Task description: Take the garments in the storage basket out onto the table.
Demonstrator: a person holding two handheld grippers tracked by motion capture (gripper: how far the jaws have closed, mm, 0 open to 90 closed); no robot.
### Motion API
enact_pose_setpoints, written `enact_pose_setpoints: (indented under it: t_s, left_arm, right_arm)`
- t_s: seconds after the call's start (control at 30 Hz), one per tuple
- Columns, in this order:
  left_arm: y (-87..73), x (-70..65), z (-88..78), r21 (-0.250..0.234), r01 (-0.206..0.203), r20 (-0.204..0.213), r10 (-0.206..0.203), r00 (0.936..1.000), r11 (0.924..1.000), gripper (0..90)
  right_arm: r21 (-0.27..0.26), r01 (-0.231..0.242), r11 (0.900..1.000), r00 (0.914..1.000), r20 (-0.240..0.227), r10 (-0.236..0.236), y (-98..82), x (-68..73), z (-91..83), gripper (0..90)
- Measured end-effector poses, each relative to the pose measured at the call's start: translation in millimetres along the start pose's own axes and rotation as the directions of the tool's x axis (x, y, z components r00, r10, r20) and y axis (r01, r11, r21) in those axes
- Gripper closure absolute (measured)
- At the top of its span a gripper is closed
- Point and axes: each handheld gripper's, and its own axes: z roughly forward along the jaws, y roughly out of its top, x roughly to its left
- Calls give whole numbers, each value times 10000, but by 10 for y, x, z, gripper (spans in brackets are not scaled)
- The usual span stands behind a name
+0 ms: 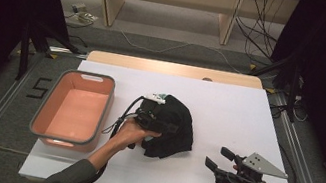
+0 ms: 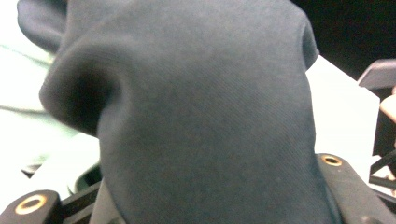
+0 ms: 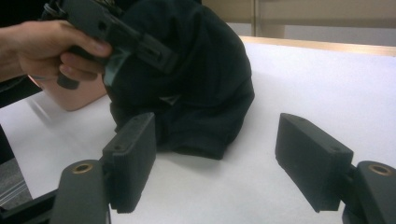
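One black garment (image 1: pixel 172 126) mid-bench | I hold it in left claw (image 1: pixel 158 121), jaws parting | pink tub (image 1: pixel 74 109) lies to its left | right claw (image 1: pixel 220 158) agape, idle.

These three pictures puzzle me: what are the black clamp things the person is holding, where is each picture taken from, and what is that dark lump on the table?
No robot arm here: a person holds a hand-held gripper in each hand, each with two black jaws. The high view looks down on a white table from above the person's side. The other two pictures come from small cameras riding on the grippers, looking along their jaws.

On the table lie a dark cloth, bunched into a heap, and a pink tub with a grey rim to its left.

The left gripper has the cloth between its jaws; in the left gripper view the fabric bulges up close to the lens. How firmly it pinches I cannot tell. The right gripper waits beside the cloth, jaws wide open, holding nothing.
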Motion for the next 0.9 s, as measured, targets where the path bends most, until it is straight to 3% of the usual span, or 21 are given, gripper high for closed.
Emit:
enact_pose_setpoints:
  t_s: [0.27,0.4,0.63,0.7,0.77,0.83,0.9]
  left_arm:
    - [-76,-3,126,643,-279,-176,291,9994,9975,453]
    - [-63,-17,113,798,-355,-287,379,9989,9962,427]
    - [20,-93,-6,1375,-548,-864,671,9940,9890,261]
    - [46,-113,-58,1398,-389,-735,495,9961,9894,225]
    - [81,-139,-123,1438,-493,-706,599,9957,9884,199]
    - [115,-159,-191,1321,-662,-710,760,9946,9890,179]
    - [140,-176,-246,978,-498,-648,563,9963,9940,170]
  right_arm:
    - [-3,8,10000,10000,-6,-8,0,1,1,297]
    - [-15,26,10000,10000,-4,-26,-1,3,-2,297]
    - [-17,5,10000,10000,-3,-5,-2,3,-6,296]
    - [-9,11,10000,10000,-6,-11,-3,1,-6,297]
    - [-16,22,10000,10000,-12,-22,-2,3,-6,297]
    - [-15,18,10000,10000,-17,-18,-3,4,-6,297]
    - [-26,28,10000,10000,-14,-28,-3,5,-7,297]
